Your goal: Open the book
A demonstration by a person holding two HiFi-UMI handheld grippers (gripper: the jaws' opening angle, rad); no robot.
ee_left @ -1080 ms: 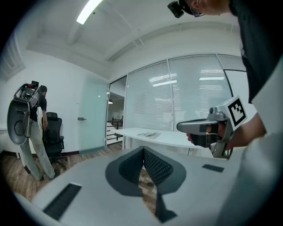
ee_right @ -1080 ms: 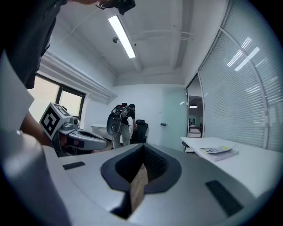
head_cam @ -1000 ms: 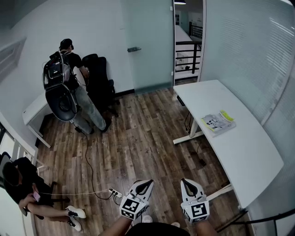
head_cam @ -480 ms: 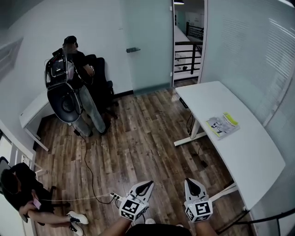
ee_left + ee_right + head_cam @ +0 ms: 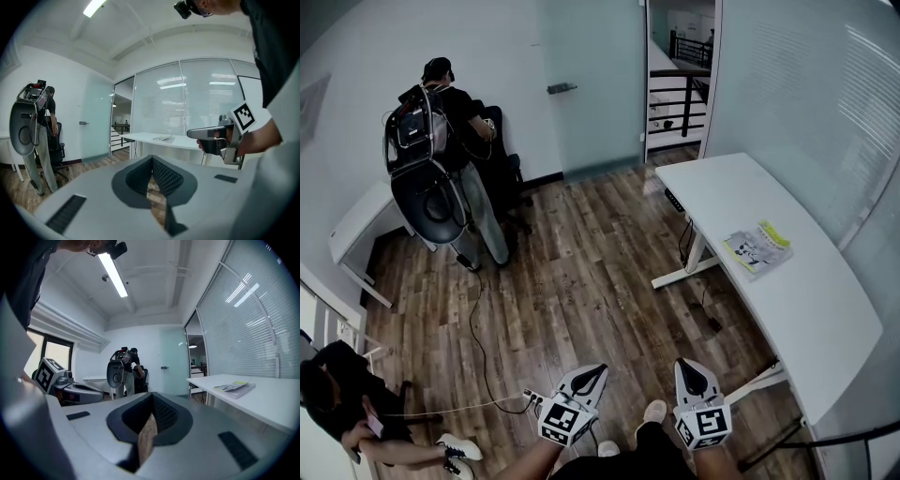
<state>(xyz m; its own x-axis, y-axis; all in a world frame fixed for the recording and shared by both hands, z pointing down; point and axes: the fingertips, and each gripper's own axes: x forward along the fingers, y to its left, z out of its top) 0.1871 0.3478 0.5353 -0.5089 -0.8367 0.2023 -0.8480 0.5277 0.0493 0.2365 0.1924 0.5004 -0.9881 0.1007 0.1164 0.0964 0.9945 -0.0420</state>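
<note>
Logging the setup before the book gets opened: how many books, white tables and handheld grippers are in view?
Book: 1
White tables: 2, right table, left table
Grippers: 2, left gripper, right gripper
Total: 5

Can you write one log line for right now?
book: closed, flat on white table | left gripper: shut, empty | right gripper: shut, empty | both apart from book, over wood floor

L gripper [image 5: 152, 158] jaws together, R gripper [image 5: 190, 134] at right, book [image 5: 162, 138] on white desk [image 5: 140, 137] beyond
</note>
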